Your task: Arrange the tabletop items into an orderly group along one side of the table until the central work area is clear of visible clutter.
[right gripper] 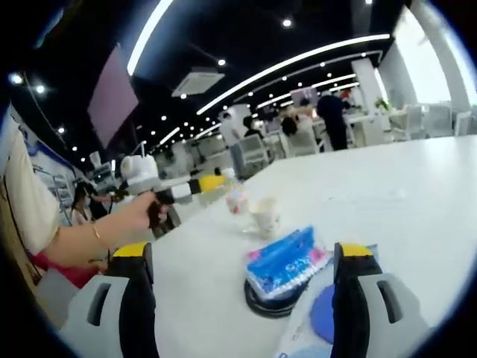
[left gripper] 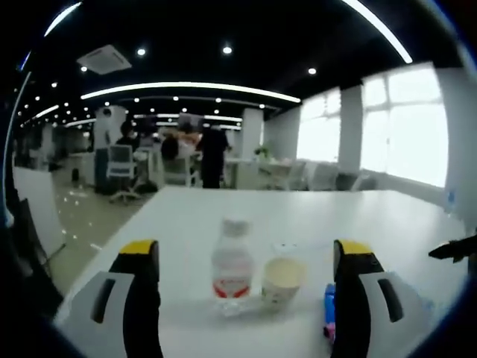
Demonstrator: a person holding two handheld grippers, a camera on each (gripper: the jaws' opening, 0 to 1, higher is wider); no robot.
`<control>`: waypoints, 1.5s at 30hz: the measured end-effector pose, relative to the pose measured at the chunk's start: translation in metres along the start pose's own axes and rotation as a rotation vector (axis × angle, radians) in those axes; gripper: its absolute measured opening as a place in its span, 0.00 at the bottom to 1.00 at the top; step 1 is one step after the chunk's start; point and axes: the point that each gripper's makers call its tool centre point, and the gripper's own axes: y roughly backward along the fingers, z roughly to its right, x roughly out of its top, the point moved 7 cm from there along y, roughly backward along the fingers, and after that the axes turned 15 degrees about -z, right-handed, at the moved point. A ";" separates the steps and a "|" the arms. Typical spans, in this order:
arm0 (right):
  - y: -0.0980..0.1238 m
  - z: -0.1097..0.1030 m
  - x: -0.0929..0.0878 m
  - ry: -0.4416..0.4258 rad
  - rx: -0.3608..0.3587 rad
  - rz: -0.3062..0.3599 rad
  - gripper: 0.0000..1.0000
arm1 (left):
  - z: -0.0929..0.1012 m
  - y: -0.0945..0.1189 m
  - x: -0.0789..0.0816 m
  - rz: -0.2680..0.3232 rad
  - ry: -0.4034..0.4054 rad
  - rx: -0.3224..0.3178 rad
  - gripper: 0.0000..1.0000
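In the left gripper view, the left gripper (left gripper: 246,261) is seen with its jaws spread wide and nothing held between them. Straight ahead, framed between the jaws, a small clear bottle (left gripper: 232,265) with a red label stands upright, and a pale paper cup (left gripper: 282,282) stands just beside it on its right. A blue packet (left gripper: 329,309) is glimpsed at the inner edge of the right jaw.

In the right gripper view, the right gripper (right gripper: 242,265) is likewise spread and empty. Close ahead between its jaws, a blue tissue pack (right gripper: 285,261) lies tilted on a dark round disc (right gripper: 270,300), its long axis running up to the right. Farther off, the bottle and cup are seen near the worktop (right gripper: 387,201) edge, with the left gripper held in a hand (right gripper: 134,216) just beyond.

The bottle is judged nearer the left gripper, the tissue pack nearer the right; each lies dead ahead of its own gripper.
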 end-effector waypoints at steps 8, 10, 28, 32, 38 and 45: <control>0.005 0.008 0.021 0.089 0.035 -0.028 0.99 | 0.026 0.029 0.005 -0.008 -0.093 -0.039 0.99; 0.005 0.011 0.024 0.111 0.033 -0.023 0.99 | 0.032 0.038 0.006 -0.012 -0.099 -0.056 0.99; -0.032 0.037 0.045 0.160 0.037 -0.013 0.99 | 0.071 0.096 -0.007 -0.064 -0.126 -0.211 0.99; -0.051 0.046 0.040 0.168 0.031 -0.044 0.99 | 0.075 0.097 -0.018 -0.113 -0.182 -0.203 0.99; -0.078 0.065 0.030 0.162 0.009 -0.073 0.92 | 0.072 0.101 -0.032 -0.141 -0.188 -0.211 0.99; -0.110 0.082 0.018 0.189 0.035 -0.088 0.82 | 0.065 0.098 -0.041 -0.161 -0.180 -0.193 0.99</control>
